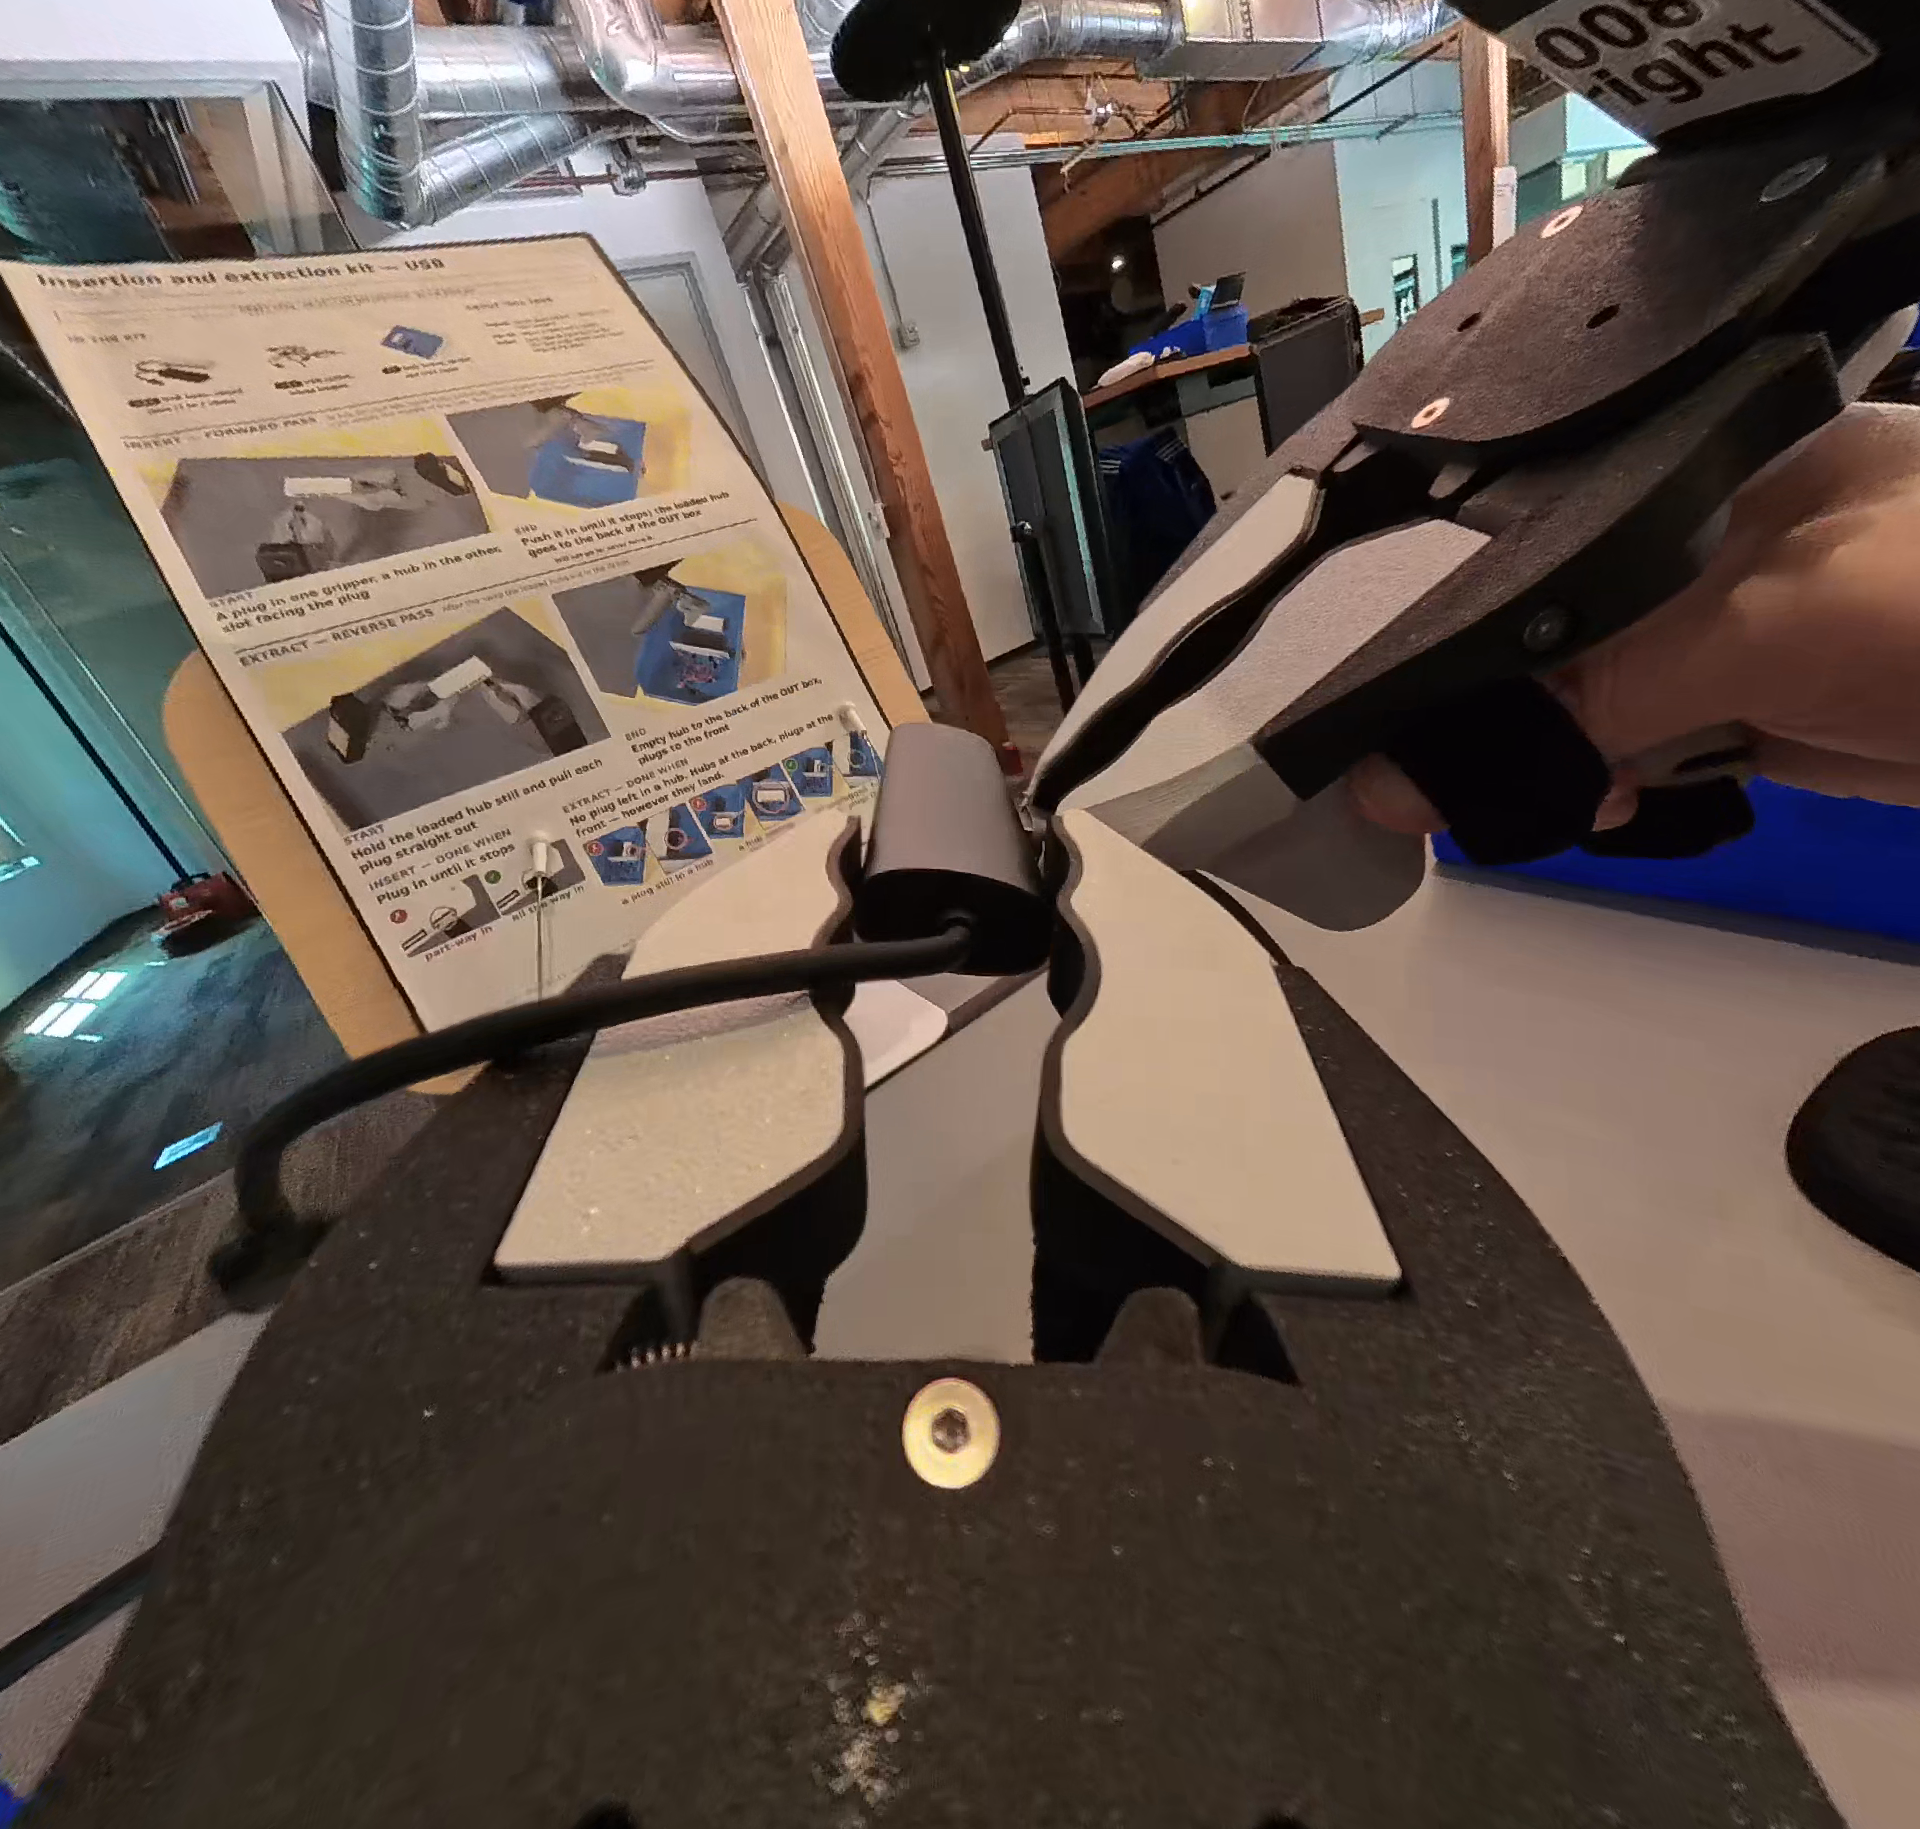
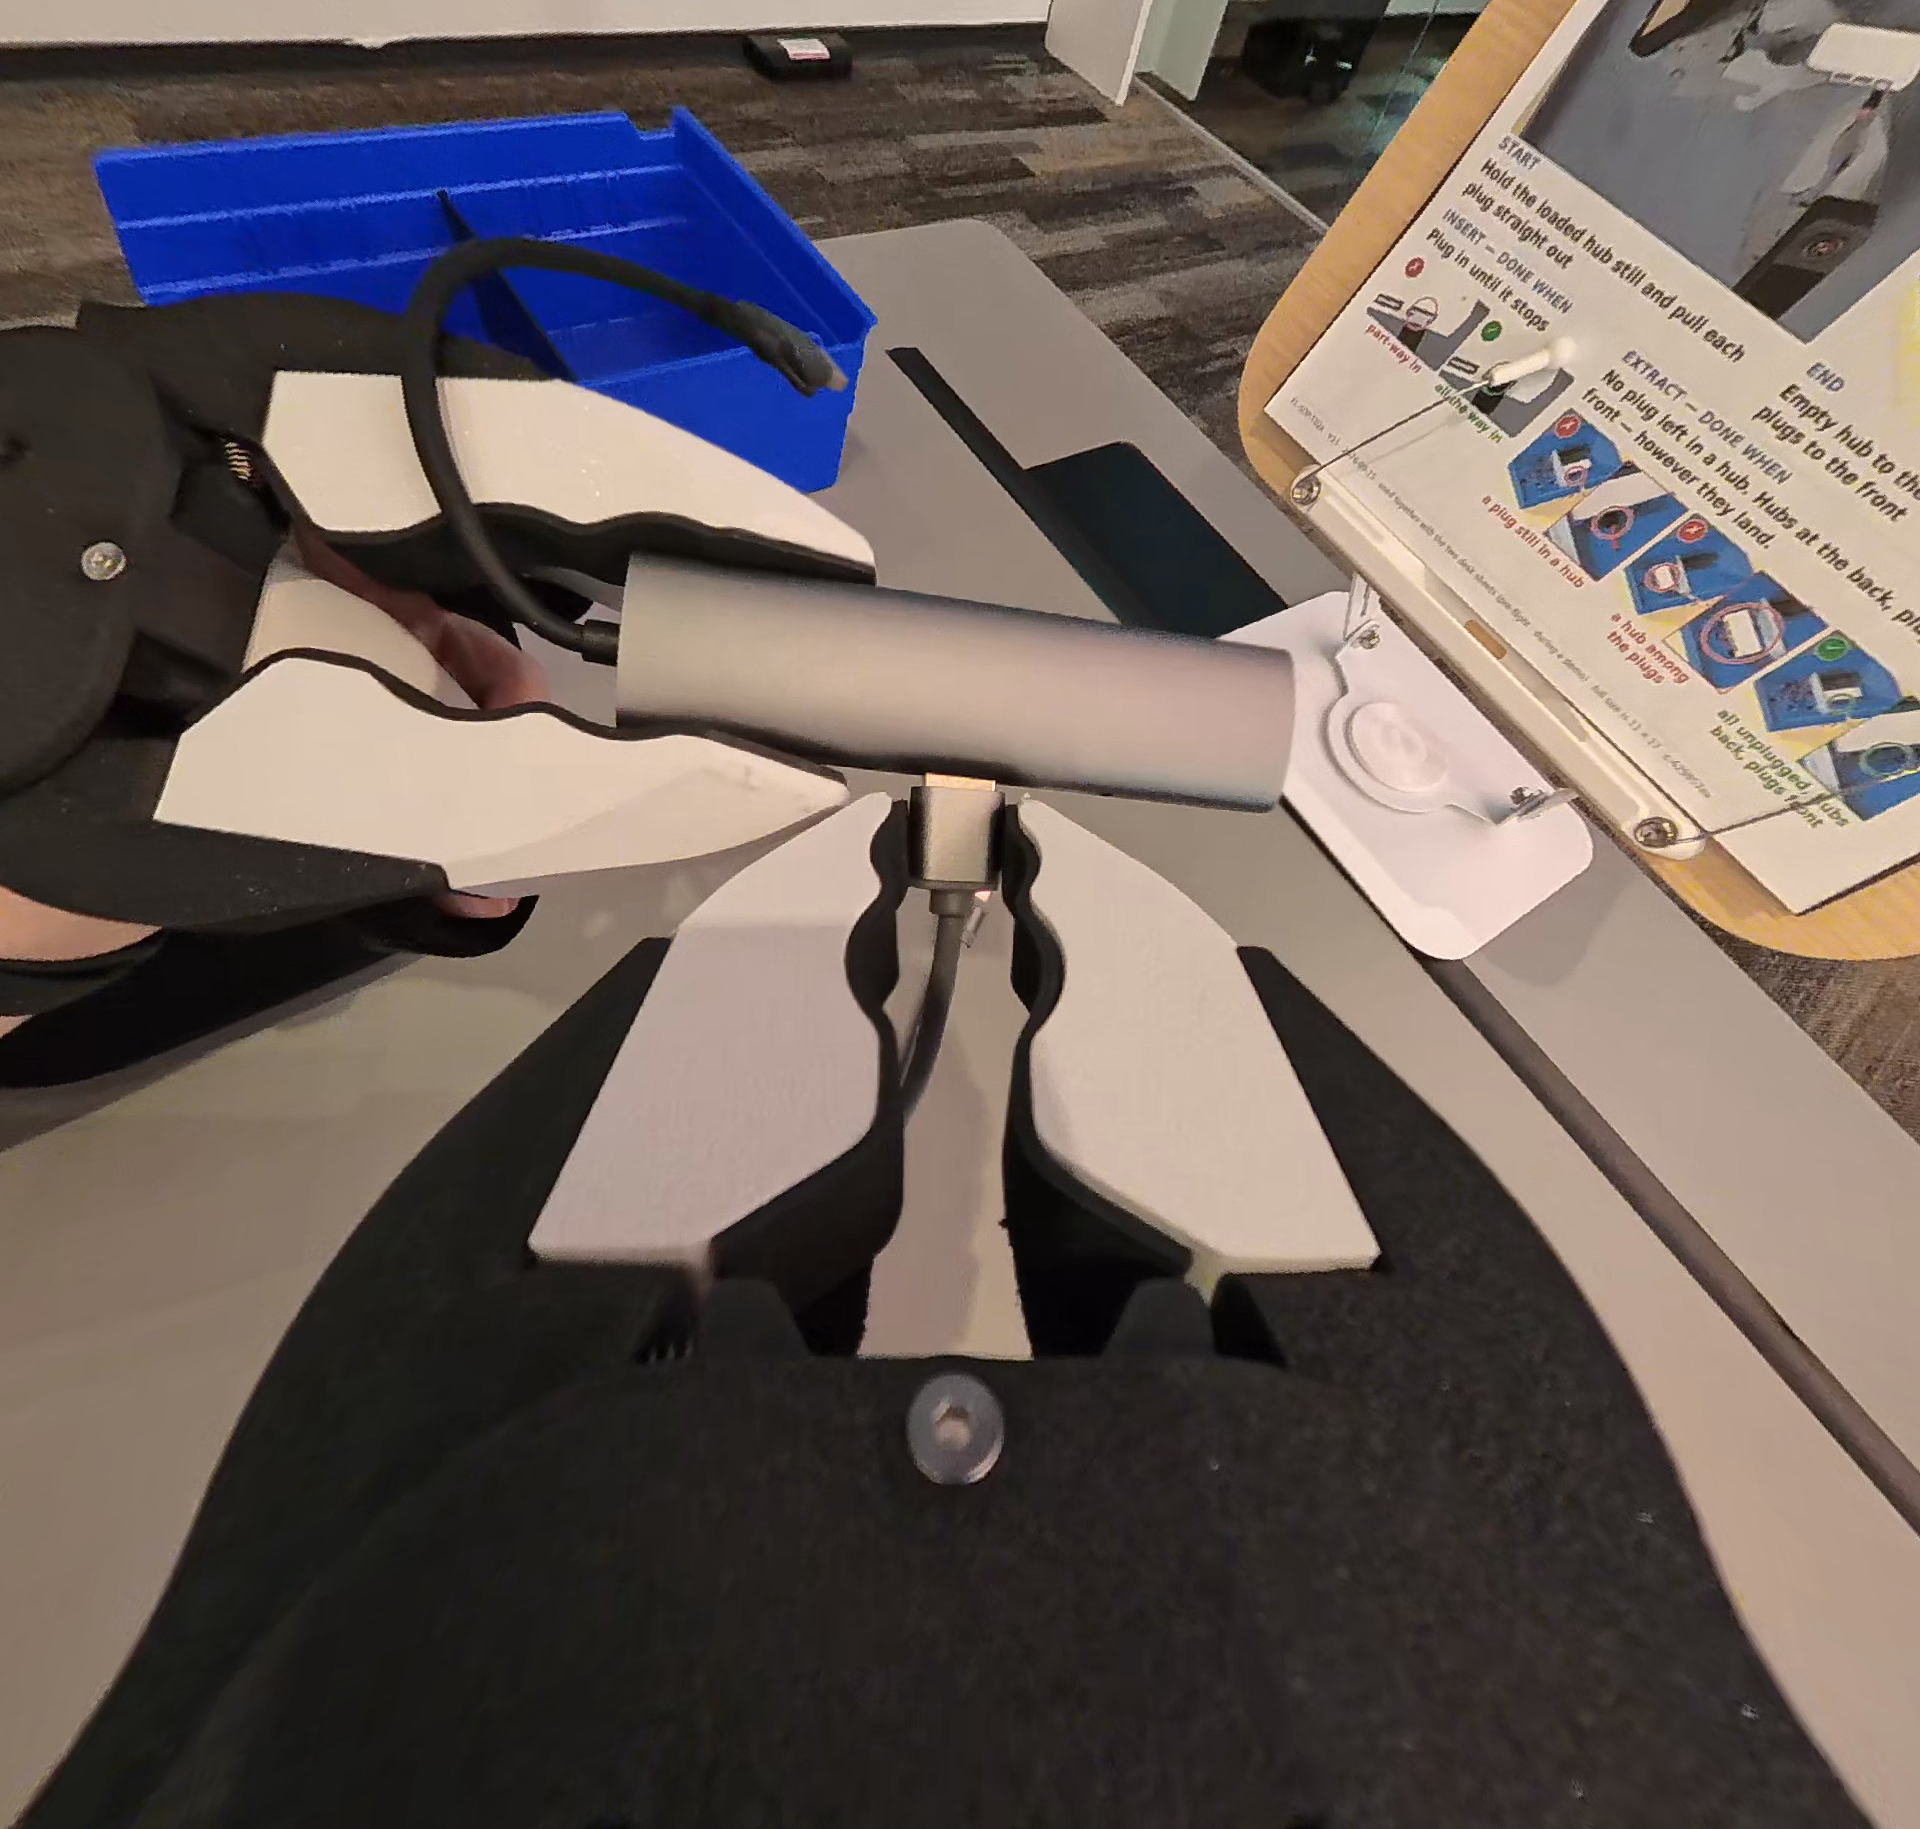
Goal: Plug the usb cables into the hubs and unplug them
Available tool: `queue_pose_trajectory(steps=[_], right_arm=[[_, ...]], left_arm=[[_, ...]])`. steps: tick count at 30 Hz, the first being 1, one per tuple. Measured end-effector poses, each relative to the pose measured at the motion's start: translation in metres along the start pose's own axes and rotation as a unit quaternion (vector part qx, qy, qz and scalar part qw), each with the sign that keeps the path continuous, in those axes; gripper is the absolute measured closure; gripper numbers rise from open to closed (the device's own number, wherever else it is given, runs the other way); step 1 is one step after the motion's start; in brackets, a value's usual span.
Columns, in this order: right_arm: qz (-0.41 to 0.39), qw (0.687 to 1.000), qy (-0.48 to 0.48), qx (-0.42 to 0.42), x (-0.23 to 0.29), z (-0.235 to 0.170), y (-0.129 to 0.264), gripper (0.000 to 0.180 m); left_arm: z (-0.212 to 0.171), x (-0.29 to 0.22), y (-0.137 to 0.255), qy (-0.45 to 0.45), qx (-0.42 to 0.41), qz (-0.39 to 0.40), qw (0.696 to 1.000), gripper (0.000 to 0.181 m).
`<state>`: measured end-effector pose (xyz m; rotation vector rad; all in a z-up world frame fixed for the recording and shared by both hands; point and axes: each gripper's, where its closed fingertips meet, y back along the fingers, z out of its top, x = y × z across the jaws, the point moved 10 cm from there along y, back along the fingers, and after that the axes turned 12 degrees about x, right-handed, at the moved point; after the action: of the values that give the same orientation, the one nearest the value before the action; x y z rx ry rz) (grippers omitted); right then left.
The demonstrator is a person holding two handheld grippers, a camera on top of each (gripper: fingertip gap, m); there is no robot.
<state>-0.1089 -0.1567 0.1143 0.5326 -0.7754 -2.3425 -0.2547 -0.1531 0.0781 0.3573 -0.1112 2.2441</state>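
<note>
Plug (image 2: 954, 829) tip hidden inside hub (image 2: 956, 693)

The hub (image 2: 951, 693) hangs above the table (image 2: 312, 1104), lying crosswise in the right wrist view, its near end clamped in the left gripper (image 2: 852, 678) on the left; the plug (image 2: 954, 829) meets the hub's underside from below, pinched in the right gripper (image 2: 954, 823); the hub's own cable (image 2: 499, 325) loops up and back over the left gripper; behind it sits the bin (image 2: 499, 252), at the table's far left; the instruction board (image 2: 1621, 408) stands off right.
</note>
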Motion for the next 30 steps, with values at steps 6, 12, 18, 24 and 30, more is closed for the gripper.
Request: queue_pose_trajectory(steps=[6,12,18,24,30], right_arm=[[-0.01,1.0,0.011,0.027,0.003,-0.001,-0.004,0.163],[0.004,1.0,0.002,0.02,0.005,0.001,-0.005,0.163],[-0.014,1.0,0.015,-0.023,0.011,0.001,-0.008,0.161],[-0.04,0.997,0.013,-0.061,0.017,-0.01,-0.015,0.155],[-0.009,0.994,-0.059,-0.095,0.021,-0.02,-0.03,0.151]], left_arm=[[-0.005,0.001,0.0,0.0,0.019,-0.008,1.0,0.148],[-0.008,0.003,0.003,0.036,0.017,-0.011,0.999,0.148],[-0.008,0.006,0.008,0.093,0.005,0.0,0.996,0.148],[-0.017,0.012,0.011,0.155,0.015,0.0,0.988,0.148],[-0.021,0.011,0.014,0.165,0.012,0.006,0.986,0.148]])
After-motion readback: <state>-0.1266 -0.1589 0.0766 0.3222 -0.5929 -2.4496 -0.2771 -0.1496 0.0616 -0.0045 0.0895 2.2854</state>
